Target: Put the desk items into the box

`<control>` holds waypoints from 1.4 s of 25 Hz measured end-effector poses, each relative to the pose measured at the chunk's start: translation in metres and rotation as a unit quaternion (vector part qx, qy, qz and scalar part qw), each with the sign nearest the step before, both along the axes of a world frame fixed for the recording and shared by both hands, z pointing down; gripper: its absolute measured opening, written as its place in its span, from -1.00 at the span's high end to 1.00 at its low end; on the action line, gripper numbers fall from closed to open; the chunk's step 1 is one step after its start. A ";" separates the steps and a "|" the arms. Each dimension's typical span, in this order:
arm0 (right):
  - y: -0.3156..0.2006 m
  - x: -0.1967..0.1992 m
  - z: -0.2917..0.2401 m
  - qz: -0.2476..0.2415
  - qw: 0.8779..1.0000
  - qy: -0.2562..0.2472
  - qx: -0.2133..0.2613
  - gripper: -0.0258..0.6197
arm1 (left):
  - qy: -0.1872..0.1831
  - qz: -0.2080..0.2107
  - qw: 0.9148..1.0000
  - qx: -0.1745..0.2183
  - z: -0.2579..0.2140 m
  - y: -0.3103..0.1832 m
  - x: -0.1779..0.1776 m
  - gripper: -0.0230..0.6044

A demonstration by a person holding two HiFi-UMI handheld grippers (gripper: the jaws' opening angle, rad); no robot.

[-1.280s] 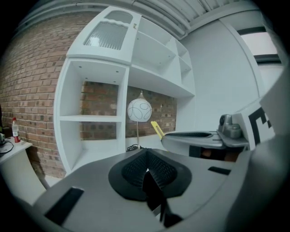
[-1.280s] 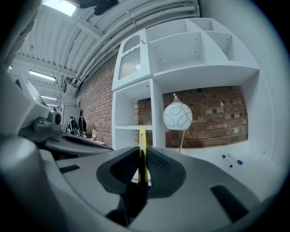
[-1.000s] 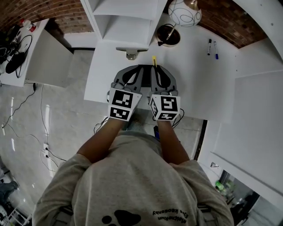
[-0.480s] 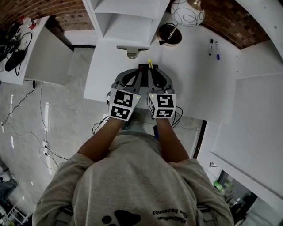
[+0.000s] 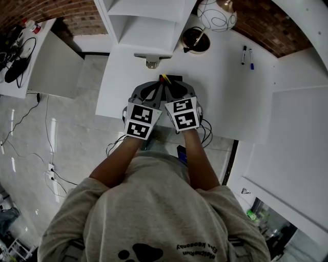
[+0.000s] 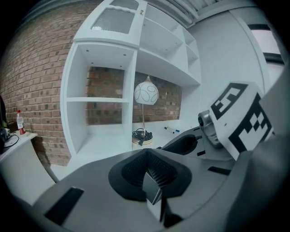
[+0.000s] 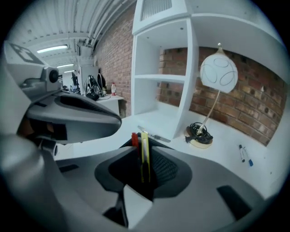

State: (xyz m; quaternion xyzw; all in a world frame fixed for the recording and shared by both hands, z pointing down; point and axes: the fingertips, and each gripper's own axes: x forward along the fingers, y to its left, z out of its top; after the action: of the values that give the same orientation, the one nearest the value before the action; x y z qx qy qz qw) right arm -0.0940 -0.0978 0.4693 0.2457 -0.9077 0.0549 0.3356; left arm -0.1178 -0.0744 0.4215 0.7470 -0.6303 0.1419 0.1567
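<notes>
Pen [image 7: 144, 156] lies lengthwise between the just-opened jaws of my right gripper [image 5: 171, 84], let go, tip toward the box [image 5: 177, 78] just beyond.

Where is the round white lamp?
In the head view, the lamp stands at the back of the white desk, right of the shelf unit, left of the two markers.

The left gripper [image 6: 152, 174] has its jaws pressed together, empty. Beyond stands a globe lamp [image 6: 146, 93]; left of the lamp are white shelves [image 6: 102, 99], right of it what look like two pens [image 6: 171, 130].
</notes>
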 end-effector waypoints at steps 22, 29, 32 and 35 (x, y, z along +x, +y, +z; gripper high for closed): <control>-0.009 0.024 -0.099 0.110 0.974 -0.185 0.078 0.82 | 0.001 0.010 0.998 0.062 -0.055 -0.001 -0.006 0.91; 0.012 0.039 -0.176 0.128 0.953 -0.240 0.135 0.86 | 0.009 0.021 0.995 0.099 -0.111 0.006 0.004 0.91; 0.025 0.048 -0.206 0.139 0.945 -0.248 0.160 0.86 | 0.008 0.036 0.991 0.126 -0.142 0.014 0.011 0.91; 0.040 0.056 -0.228 0.147 0.939 -0.253 0.178 0.86 | 0.000 0.049 0.986 0.158 -0.172 0.027 0.017 0.91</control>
State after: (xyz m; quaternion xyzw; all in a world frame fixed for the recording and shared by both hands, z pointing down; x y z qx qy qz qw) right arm -0.0377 -0.0576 0.2410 0.4099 -0.9115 0.0018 0.0334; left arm -0.1003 -0.0478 0.2499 0.7921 -0.6078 0.0480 0.0298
